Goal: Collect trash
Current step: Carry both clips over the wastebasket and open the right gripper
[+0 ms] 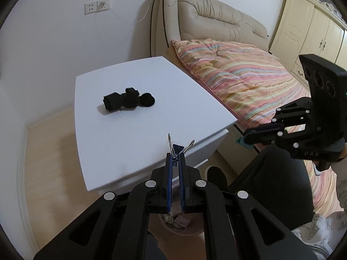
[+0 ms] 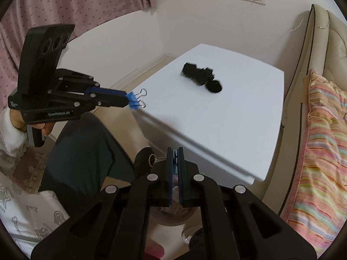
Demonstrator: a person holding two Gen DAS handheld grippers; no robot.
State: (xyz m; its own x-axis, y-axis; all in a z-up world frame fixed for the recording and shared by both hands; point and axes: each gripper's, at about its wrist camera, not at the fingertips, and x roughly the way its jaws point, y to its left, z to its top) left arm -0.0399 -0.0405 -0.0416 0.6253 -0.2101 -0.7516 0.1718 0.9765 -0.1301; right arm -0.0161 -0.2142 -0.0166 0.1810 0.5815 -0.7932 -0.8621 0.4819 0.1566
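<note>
My left gripper [image 1: 175, 155] is shut on a blue binder clip [image 1: 176, 148], whose wire handles stick out past the fingertips, over the near edge of the white bedside table [image 1: 141, 140]. From the right wrist view that left gripper [image 2: 126, 99] and its blue clip [image 2: 134, 103] hang left of the table [image 2: 238, 119]. My right gripper [image 2: 175, 151] is shut on a teal binder clip [image 2: 175, 162], one wire loop poking out to the left. In the left wrist view the right gripper [image 1: 246, 137] hovers right of the table. A black cloth bundle [image 1: 128, 100] [image 2: 201, 77] lies on the tabletop.
A round bin [image 1: 186, 229] holding scraps sits on the floor below both grippers, seen also under the right gripper as a bin [image 2: 171, 216]. A bed with a striped quilt [image 1: 249, 75] and padded headboard [image 1: 216, 19] stands right of the table. The person's dark-trousered legs [image 2: 82, 147] are close.
</note>
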